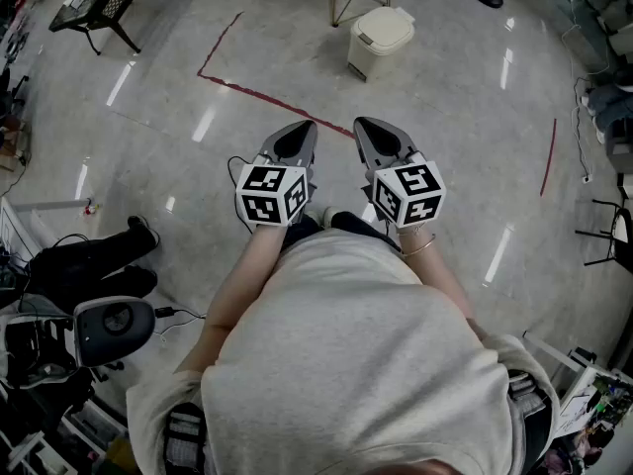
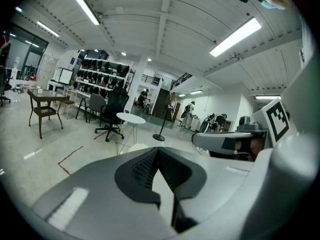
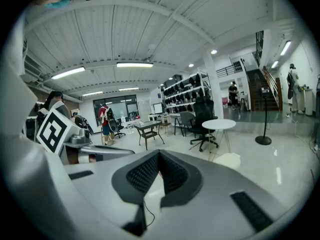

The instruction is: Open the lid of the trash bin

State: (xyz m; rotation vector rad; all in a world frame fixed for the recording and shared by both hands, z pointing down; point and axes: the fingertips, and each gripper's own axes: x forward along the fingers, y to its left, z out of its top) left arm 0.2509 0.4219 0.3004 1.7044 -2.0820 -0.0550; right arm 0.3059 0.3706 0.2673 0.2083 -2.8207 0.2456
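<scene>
Glossy pale floor (image 1: 445, 146) is filling the head view, and a red tape line (image 1: 265, 95) is crossing it. The bin (image 1: 379, 40) is standing upright on this floor with its lid (image 1: 385, 28) lying flat and closed. It is sitting well ahead of both pairs of jaws, beyond the tape and touching neither. In the left gripper view the bin (image 2: 134, 147) is peeking as a pale shape over the jaws' top edge, under a round table (image 2: 131, 118). In the right gripper view the bin (image 3: 229, 159) is showing ahead of the jaws and off to their right, below the same table (image 3: 220, 124).

The left gripper (image 1: 300, 130) is pointing forward over the floor with its jaws meeting at the tips. Its own view (image 2: 158, 151) is showing only bare floor through the small wedge behind them, so it is gripping nothing. The right gripper (image 1: 364, 125) is hanging just beside it, nearly parallel. Its jaws are likewise pressed together at the tips (image 3: 159, 155) and are clamping nothing.

Further off, an office chair (image 2: 114, 110) is standing behind the table, and black bags (image 1: 89, 257) are lying on the floor, back and to the left of the left jaws.
</scene>
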